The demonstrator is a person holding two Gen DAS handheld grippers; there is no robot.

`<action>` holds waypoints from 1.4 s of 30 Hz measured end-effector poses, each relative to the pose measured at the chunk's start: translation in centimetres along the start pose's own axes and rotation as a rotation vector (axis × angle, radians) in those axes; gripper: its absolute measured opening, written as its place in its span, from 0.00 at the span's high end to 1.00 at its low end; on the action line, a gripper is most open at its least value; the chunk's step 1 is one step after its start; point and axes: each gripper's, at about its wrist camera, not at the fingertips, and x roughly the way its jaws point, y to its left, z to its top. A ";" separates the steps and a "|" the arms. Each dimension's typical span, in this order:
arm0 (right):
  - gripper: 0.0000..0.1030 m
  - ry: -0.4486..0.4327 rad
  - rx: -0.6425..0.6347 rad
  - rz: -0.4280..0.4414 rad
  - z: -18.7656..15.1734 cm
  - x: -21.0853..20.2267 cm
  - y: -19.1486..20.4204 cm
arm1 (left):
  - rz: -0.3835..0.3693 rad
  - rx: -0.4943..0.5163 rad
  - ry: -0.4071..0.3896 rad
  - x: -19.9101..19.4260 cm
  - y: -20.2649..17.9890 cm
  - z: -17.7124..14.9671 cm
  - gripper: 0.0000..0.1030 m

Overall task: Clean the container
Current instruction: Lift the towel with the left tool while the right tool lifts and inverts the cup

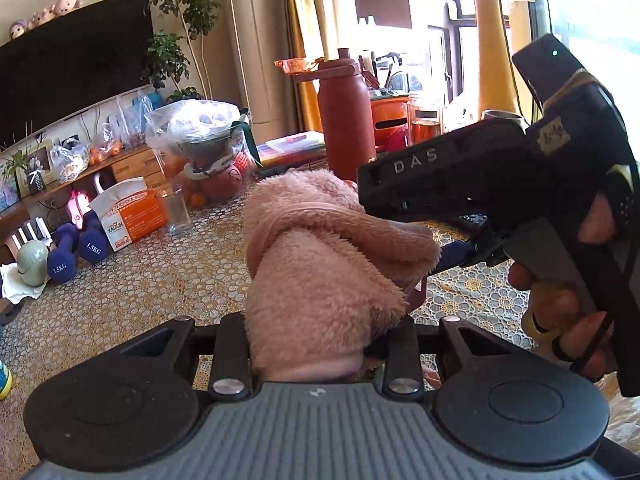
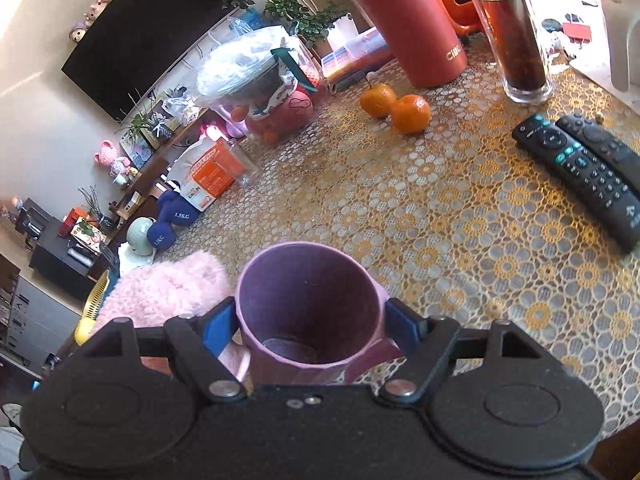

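Gripping a fluffy pink fleece cloth (image 1: pixel 320 264) between its narrowed jaws, my left gripper (image 1: pixel 316 344) holds the bundle straight out ahead of its fingers, above the table. My right gripper (image 2: pixel 310 320) has its blue pads (image 2: pixel 218 326) pressed on either side of a purple plastic cup (image 2: pixel 308 308), which lies tipped with its open mouth facing away from me and its base near the tool's body. In the right wrist view the cloth sits just to the left of the cup, close beside that left pad. In the left wrist view my right hand (image 1: pixel 568 300) and its black tool are off to the right of the cloth, and the cup itself is hidden there.

Beyond the cup the gold lace-patterned tablecloth (image 2: pixel 460 248) stretches ahead. To the right lie two black remote controls (image 2: pixel 580 168) side by side. Further on, two oranges (image 2: pixel 396 106) touch each other, with a tall red insulated bottle (image 2: pixel 404 20) and a glass of dark drink (image 2: pixel 516 36) behind them.
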 end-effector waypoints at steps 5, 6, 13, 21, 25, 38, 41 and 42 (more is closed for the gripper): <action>0.24 0.014 0.086 0.065 -0.7 -1.0 -0.6 | 0.022 -0.019 0.056 1.1 0.6 -1.0 0.74; 0.25 0.015 0.088 0.076 -0.8 -1.2 -0.7 | 0.031 -0.020 0.065 1.2 0.8 -1.3 0.74; 0.25 -0.001 0.125 0.123 -1.0 -2.4 -1.7 | 0.115 -0.036 0.136 2.1 3.0 -2.9 0.74; 0.25 -0.013 0.185 0.112 -0.9 -2.6 -3.8 | 0.085 -0.107 0.117 -0.2 4.1 -2.6 0.75; 0.25 -0.014 0.212 0.098 -1.1 -2.2 -4.3 | 0.012 -0.080 0.089 -1.3 1.8 -1.8 0.75; 0.25 0.026 0.213 0.143 -2.3 -1.6 -3.4 | 0.038 0.004 0.144 2.3 -0.2 -2.6 0.75; 0.25 0.025 0.188 0.148 -2.2 -1.5 -3.5 | 0.092 -0.025 0.182 3.3 2.0 -3.2 0.75; 0.25 0.021 0.166 0.147 -2.1 -1.5 -3.4 | 0.107 -0.037 0.196 3.5 2.8 -3.4 0.75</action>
